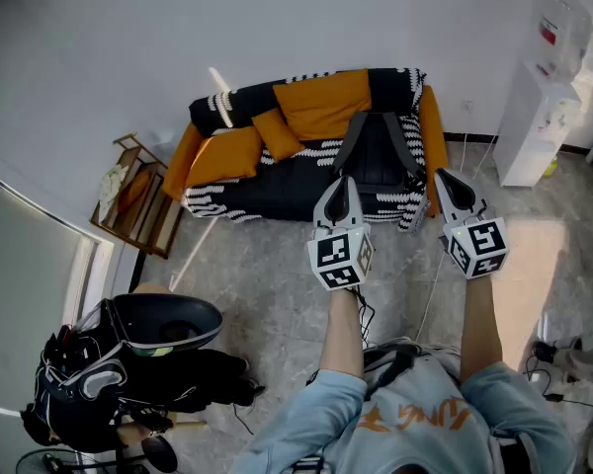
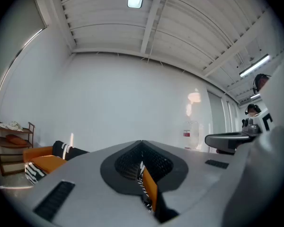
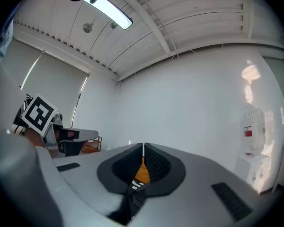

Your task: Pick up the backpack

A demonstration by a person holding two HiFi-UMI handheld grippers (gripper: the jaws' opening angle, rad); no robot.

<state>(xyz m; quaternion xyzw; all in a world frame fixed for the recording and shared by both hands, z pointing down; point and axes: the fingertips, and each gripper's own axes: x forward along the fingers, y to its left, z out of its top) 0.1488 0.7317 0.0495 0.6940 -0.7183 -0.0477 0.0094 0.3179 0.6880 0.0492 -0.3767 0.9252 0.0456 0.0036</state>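
Head view: black backpack (image 1: 376,161) propped upright on the far sofa (image 1: 267,181), straps facing out for an easy grab; left tool (image 1: 338,194) and right tool (image 1: 447,184) held level, aimed at it, not yet touching. Left gripper view: jaws pressed together, nothing between. Right gripper view: likewise closed, empty.
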